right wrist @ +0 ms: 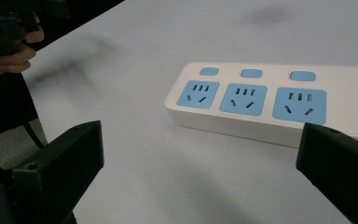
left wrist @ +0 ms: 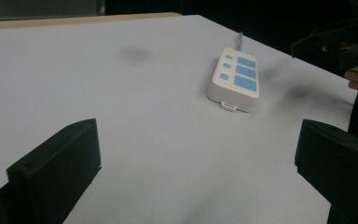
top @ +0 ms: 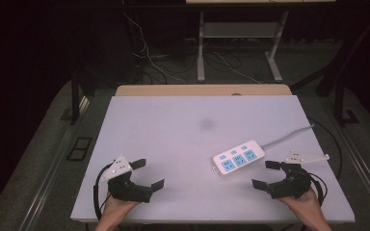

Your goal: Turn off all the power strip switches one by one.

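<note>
While both claws hover spread and empty over the near edge of the worktop (top: 173,120), the power strip (top: 237,158) lies just ahead of the right claw (top: 267,174); the left claw (top: 149,174) waits well apart. Seemingly the approach: next, close in squarely.

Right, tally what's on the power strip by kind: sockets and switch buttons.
On the power strip:
Blue sockets: 3
Blue switch buttons: 3
Total: 6
</note>
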`<state>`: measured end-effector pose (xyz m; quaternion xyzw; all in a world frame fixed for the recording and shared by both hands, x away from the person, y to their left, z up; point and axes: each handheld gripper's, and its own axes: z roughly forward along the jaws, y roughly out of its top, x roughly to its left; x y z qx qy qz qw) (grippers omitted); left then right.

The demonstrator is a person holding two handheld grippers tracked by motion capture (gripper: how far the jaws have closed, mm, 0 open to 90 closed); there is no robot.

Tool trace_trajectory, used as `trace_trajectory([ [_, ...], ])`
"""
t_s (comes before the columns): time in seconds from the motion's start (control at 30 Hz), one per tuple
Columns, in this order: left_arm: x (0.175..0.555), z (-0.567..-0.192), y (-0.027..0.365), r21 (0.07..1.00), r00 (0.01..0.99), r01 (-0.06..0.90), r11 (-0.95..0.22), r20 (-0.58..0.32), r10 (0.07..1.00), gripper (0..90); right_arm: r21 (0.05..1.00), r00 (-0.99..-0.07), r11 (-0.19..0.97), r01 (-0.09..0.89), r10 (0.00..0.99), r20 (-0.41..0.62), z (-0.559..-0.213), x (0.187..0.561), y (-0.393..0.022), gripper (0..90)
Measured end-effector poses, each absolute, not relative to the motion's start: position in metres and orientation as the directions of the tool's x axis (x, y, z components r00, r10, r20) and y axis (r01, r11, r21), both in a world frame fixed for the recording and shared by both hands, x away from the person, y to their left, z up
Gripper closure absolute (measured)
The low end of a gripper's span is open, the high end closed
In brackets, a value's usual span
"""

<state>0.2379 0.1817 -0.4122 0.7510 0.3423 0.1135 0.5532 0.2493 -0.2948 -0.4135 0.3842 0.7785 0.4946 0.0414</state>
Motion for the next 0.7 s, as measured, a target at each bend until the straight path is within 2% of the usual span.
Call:
trace_trajectory([
  [0.7, 0.238, -0.413, 0.184, 0.907, 0.731, 0.396, -0.144, -0.216, 0.648, 0.0, 0.774, -0.703, 0.27, 0.573, 0.648, 0.294, -0.403, 0.248, -0.294, 0.6],
])
